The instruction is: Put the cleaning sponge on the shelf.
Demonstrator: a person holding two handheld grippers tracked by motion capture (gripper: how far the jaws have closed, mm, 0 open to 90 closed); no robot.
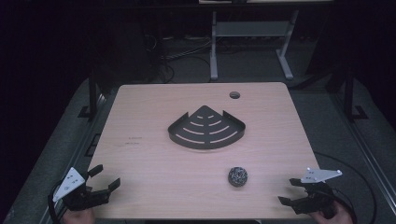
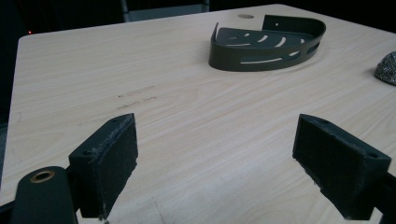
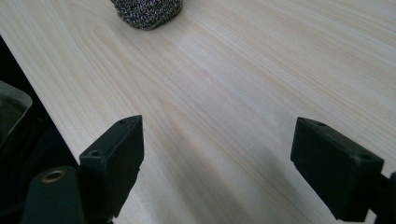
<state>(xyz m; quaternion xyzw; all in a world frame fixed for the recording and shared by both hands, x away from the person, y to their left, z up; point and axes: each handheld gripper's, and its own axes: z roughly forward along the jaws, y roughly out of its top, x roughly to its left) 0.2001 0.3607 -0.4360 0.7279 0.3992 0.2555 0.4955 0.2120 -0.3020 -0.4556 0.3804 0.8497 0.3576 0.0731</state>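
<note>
One table [image 1: 154, 163], one dark corner rack [image 1: 206, 128], one steel scrubber [image 1: 237, 176], two grippers. The scrubber lies lower right of centre in the high view, below the rack and well apart from it; it is a round ball with no long axis. The rack's corner points to the top of the frame, its curved front to the bottom. The left gripper [image 1: 103, 178], lower left, is spread and empty. The right gripper [image 1: 288, 191], lower right near the scrubber, is spread and empty too.
</note>
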